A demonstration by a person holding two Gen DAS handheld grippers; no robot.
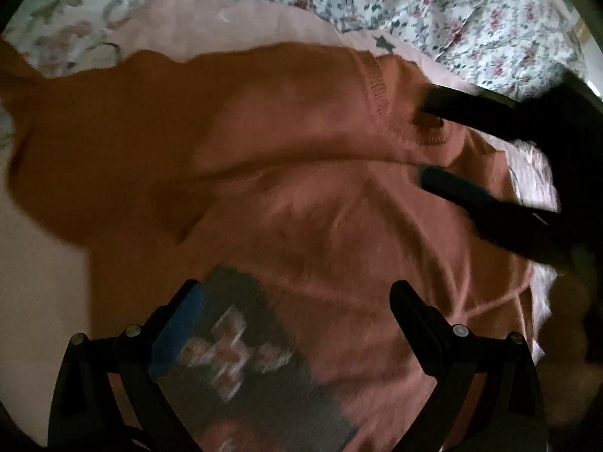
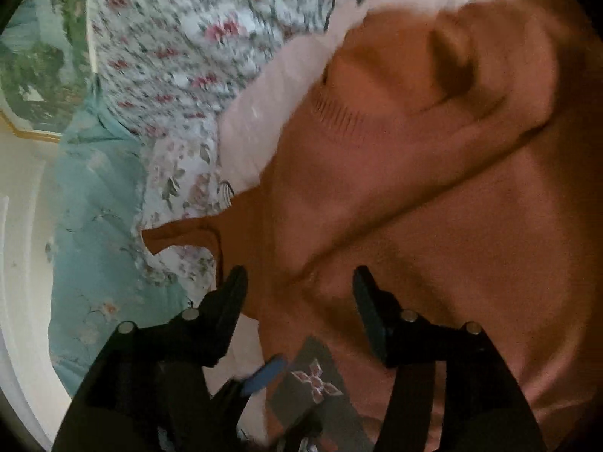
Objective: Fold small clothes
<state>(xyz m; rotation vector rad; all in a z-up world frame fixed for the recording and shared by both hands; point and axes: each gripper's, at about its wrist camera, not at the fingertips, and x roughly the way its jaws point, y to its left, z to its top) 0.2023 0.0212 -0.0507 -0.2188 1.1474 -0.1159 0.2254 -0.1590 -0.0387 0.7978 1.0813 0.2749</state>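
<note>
1. Left wrist view: my left gripper [image 1: 297,293] hovers with jaws apart above the orange shirt [image 1: 301,173], which lies on a pink cloth [image 1: 226,26]; floral bedding [image 1: 452,11] lies beyond.
2. Right wrist view: my right gripper [image 2: 299,282] stands unclamped over the shirt's edge; turquoise fabric [image 2: 94,226] lies left.

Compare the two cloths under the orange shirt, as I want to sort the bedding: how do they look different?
The pale pink cloth is plain apart from a small dark star; the floral sheet is white, covered in red flowers and green leaves. The pink cloth lies directly under the orange shirt; the floral sheet spreads beyond it. Both lie fairly flat.
</note>
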